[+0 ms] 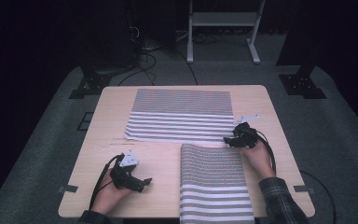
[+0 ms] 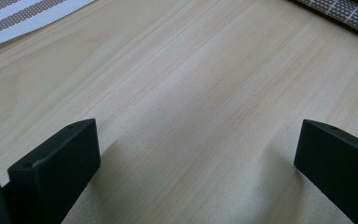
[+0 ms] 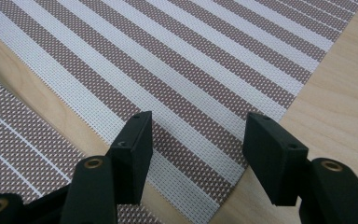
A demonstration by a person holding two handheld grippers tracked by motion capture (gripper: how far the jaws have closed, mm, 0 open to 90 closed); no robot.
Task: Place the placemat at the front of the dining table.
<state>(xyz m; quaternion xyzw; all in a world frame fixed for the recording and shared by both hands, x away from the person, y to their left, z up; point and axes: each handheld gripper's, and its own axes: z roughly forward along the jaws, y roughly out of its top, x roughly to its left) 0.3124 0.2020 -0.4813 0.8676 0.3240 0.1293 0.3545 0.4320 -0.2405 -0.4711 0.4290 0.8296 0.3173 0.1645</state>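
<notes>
The right gripper is hovering, jaws spread, over the flat brown-and-white striped woven placemat's near right corner; the left gripper is resting agape left of it.

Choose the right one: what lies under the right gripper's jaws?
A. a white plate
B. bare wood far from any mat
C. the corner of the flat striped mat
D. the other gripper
C: in the right gripper view the open right gripper hangs over the near corner of the flat mat, with nothing between the jaws; the high view shows it at that corner too.
</notes>
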